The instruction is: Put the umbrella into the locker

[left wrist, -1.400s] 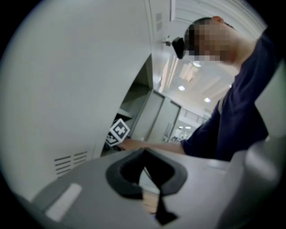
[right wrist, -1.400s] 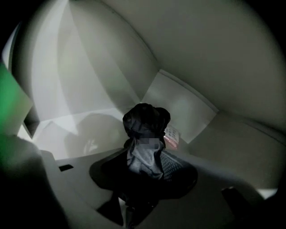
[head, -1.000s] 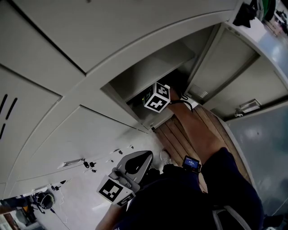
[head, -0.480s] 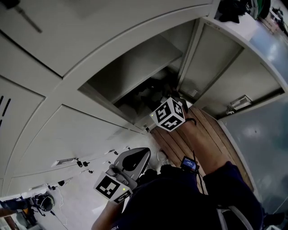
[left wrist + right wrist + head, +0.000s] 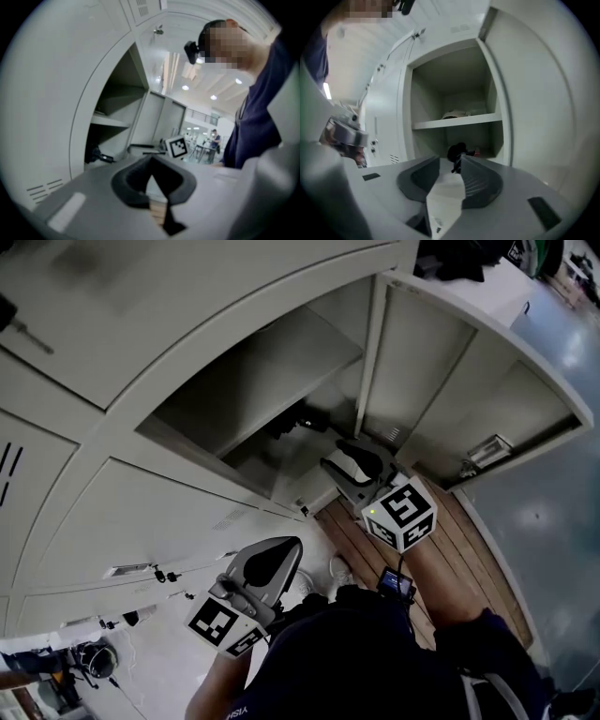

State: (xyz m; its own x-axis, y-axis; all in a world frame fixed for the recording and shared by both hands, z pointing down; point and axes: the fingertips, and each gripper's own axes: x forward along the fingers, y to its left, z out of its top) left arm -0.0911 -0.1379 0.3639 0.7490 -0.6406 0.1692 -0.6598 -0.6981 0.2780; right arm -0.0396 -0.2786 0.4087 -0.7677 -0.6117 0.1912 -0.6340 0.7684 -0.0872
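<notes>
Umbrella point(image 5: 457, 152) inside open grey locker point(image 5: 262, 381), over wood floor point(image 5: 352, 526). Right gripper point(image 5: 451, 161) fingers apart, empty, just closing. Left gripper point(image 5: 150, 159) fingers closed, empty.

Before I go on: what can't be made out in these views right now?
Umbrella: head view shows only a dark shape in the locker shadow; how it rests is unclear.
Its lower end: in the right gripper view, hidden behind the right gripper, whose empty jaws have just been closing.
Pale thing on the upper shelf: too small to identify.
</notes>
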